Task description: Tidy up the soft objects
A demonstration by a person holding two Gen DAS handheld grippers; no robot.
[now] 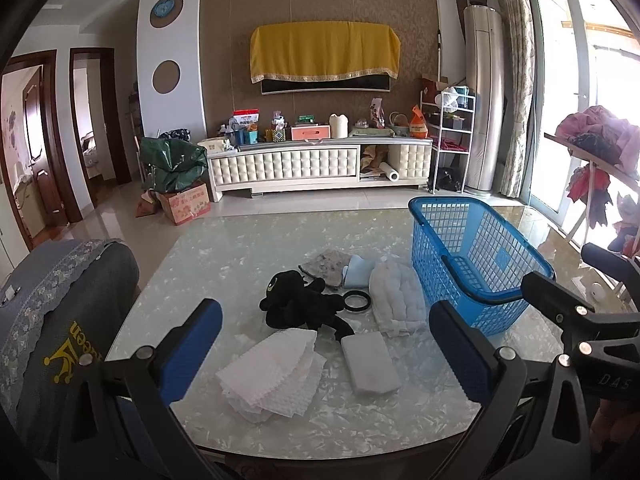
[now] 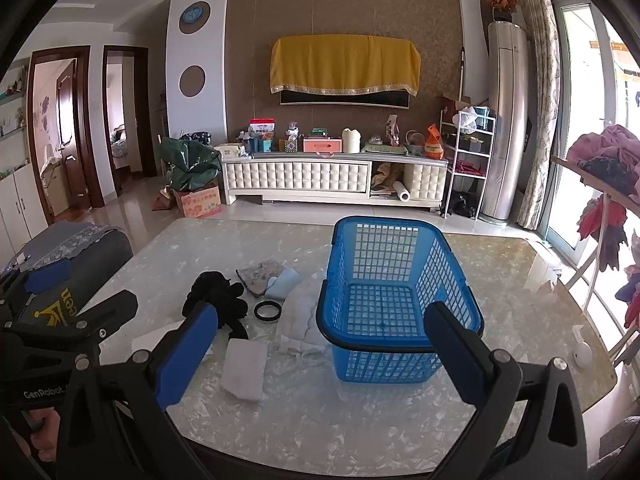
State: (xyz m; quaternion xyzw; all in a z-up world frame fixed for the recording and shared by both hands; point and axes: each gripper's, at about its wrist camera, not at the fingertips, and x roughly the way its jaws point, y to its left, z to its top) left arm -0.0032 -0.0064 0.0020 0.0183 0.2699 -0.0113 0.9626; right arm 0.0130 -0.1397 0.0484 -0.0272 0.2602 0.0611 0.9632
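On the marble table [image 2: 500, 280], blue basket [image 2: 400, 280] (nothing inside), left gripper [image 1: 326, 344] and right gripper [image 2: 322, 344] both spread wide.

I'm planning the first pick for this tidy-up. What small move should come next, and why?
Probably lower the left hand-held gripper onto the white sponge, the nearest soft item between its open fingers. The blue basket looks empty, the black plush and cloths lie loose on the table, and the right hand-held gripper holds nothing.
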